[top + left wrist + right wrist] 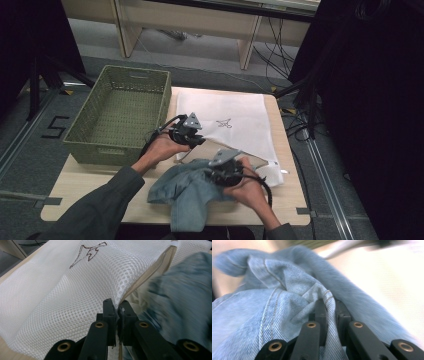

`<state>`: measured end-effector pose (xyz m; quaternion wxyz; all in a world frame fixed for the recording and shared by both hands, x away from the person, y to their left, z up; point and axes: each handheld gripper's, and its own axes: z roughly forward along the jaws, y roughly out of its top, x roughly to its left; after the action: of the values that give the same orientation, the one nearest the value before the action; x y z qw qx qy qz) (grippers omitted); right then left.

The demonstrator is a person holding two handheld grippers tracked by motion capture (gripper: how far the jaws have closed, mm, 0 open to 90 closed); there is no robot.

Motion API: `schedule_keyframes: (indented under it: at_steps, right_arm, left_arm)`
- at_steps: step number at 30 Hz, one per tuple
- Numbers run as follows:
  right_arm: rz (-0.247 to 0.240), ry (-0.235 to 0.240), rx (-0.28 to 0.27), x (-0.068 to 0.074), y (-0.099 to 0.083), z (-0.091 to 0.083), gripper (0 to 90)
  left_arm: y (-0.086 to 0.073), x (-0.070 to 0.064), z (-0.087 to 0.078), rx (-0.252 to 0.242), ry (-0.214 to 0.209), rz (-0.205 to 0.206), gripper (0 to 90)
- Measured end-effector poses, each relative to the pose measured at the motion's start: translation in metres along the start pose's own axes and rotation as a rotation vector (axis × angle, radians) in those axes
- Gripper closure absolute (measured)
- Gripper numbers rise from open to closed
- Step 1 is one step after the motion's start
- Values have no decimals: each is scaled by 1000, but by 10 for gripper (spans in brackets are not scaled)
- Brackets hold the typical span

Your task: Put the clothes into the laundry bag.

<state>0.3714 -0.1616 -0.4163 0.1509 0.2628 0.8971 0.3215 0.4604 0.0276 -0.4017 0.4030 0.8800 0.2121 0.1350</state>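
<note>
Pinching mesh bag edge, left gripper jaws nearly closed, fabric fold clamped between tips beside zipper opening. Right gripper jaws closed on denim garment, seam fold bunched between tips. Garment lies on desk front, partly over bag's near corner. Green basket left of bag.

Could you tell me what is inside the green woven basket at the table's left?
The green woven basket looks empty: its bare mesh floor shows. The strip just behind its near wall is hidden.
</note>
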Motion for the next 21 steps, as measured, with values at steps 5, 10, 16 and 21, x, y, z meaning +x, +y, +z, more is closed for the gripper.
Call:
schedule_keyframes:
  at_steps: [5, 10, 16, 21]
  right_arm:
    - [139, -180, 8, -54, -10, 5, 846]
    - [258, -190, 42, -70, -35, 31, 772]
    - [254, -137, -45, -56, -11, -5, 511]
    - [155, -30, -127, -23, 3, -32, 437]
  left_arm:
    - [-1, 3, -8, 7, 2, 10, 845]
    - [-3, 7, -7, 13, 8, -1, 845]
    - [-2, 7, -1, 17, 0, -11, 843]
    - [-2, 7, -1, 17, -1, -16, 841]
